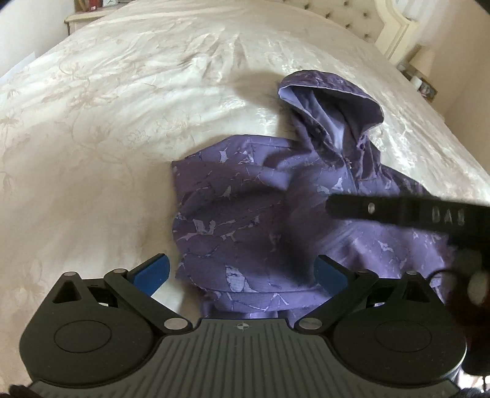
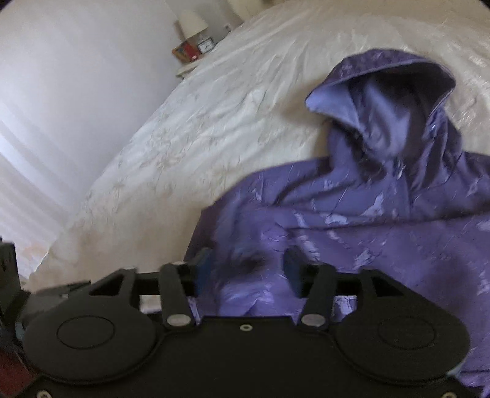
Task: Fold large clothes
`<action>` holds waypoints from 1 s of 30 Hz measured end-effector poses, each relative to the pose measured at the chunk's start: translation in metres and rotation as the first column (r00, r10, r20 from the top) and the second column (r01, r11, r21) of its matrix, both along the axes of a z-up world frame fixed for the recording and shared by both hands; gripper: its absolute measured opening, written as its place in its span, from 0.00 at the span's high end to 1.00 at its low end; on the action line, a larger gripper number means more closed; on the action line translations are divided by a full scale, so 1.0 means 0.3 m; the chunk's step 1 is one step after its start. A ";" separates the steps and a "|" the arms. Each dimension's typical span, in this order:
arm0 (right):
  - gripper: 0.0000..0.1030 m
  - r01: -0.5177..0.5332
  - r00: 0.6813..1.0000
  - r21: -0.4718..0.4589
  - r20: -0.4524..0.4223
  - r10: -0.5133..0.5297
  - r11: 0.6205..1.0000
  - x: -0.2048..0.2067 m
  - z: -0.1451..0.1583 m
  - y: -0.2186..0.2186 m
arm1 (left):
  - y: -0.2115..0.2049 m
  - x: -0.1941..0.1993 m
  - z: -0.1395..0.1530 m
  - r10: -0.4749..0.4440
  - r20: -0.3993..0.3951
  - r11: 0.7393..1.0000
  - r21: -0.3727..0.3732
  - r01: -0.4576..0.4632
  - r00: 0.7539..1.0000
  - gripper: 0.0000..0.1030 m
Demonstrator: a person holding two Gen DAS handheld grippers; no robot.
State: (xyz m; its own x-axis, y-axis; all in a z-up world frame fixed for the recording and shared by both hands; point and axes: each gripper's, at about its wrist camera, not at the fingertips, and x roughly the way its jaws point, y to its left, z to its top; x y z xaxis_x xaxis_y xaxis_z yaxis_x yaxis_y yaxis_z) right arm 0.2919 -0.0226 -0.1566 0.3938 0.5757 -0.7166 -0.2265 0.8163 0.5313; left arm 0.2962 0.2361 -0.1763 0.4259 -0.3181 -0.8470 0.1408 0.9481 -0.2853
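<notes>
A purple hooded jacket (image 1: 260,214) lies partly folded on the bed (image 1: 107,122), both the left hand-held gripper (image 1: 242,272) and right hand-held gripper (image 2: 248,269) over it with jaws apart, gripping nothing.

- Bedspread (image 1: 128,101): cream, sheeny, with a faint floral pattern and shallow creases; it fills most of both views.
- Headboard (image 1: 352,18): pale, button-tufted, at 1 o'clock in the left wrist view, with a curved cream frame (image 1: 395,27) beside it.
- Nightstand (image 1: 82,18): light-coloured, at 11 o'clock in the left wrist view, small items on top (too blurred to name).
- Lamp (image 2: 191,21): white shade, at 12 o'clock in the right wrist view, with a red box (image 2: 185,52) and a small clock (image 2: 205,46) below it.
- Wall (image 2: 70,101): plain white, from 9 to 11 o'clock in the right wrist view.
</notes>
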 end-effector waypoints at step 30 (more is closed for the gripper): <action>0.39 0.432 0.890 -0.170 -0.081 -0.449 0.886 -0.233 -0.078 -0.810 | -0.484 0.106 -0.012 -0.260 0.072 0.960 0.126 0.250 0.963 0.01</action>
